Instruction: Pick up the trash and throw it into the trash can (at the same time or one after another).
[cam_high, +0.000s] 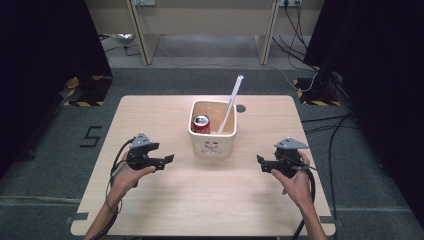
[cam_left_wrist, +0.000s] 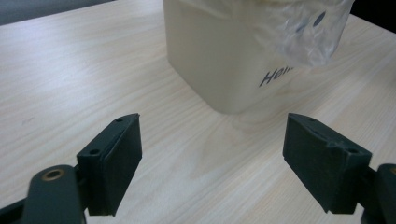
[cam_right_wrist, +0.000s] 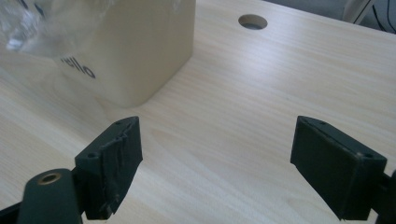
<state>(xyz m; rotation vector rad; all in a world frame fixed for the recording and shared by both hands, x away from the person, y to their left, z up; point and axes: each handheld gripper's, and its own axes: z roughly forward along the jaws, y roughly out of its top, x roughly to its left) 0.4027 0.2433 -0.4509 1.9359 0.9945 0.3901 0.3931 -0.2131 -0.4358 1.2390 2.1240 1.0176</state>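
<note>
Nearest, the left gripper (cam_high: 169, 159) gapes wide, empty, just left of the cream bin (cam_high: 213, 143). Mid-table, the bin already holds a red can (cam_high: 201, 123) and a white straw (cam_high: 231, 102). The right gripper (cam_high: 260, 161), equally wide and empty, suggests nothing remains to load

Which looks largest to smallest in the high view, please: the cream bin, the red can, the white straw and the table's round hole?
1. Cream bin, clearly the largest.
2. White straw, longest after the bin, though very thin.
3. Red can, only its top shows inside the bin.
4. Round hole in the table, smallest, though close to the can's top.
</note>
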